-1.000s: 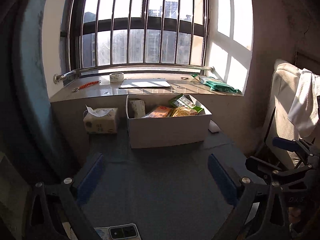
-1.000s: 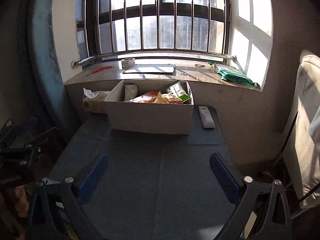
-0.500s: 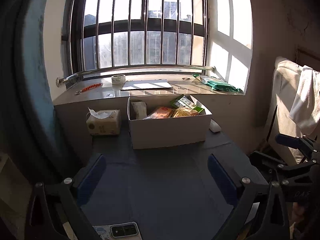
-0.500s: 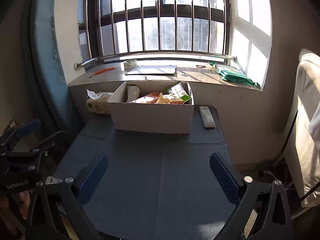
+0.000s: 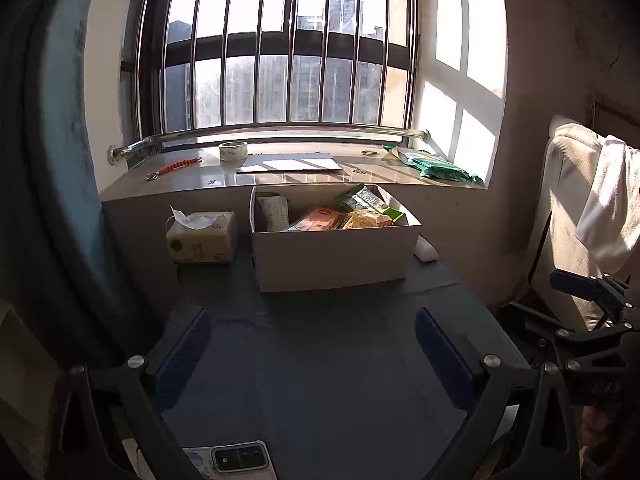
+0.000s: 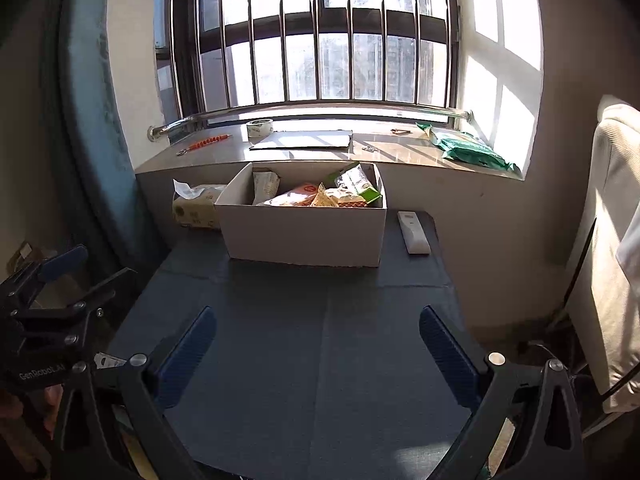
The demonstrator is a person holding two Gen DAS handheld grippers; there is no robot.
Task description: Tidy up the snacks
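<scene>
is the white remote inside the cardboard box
No, the white remote lies flat on the dark table, just outside the right wall of the cardboard box.

Home, likely a flat's living room or bedroom: barred bay window (image 6: 320,40) with high-rises outside, stone sill (image 6: 320,152) with tape roll (image 6: 259,127), teal curtain (image 6: 92,120), tissue pack (image 5: 202,236), remote (image 6: 413,232), upholstered chair (image 5: 568,208) (towel (image 5: 608,208) draped over it).

white cardboard box (image 5: 332,258) | open top | far table edge | snack packets (image 5: 320,218) piled inside, leaning
</scene>
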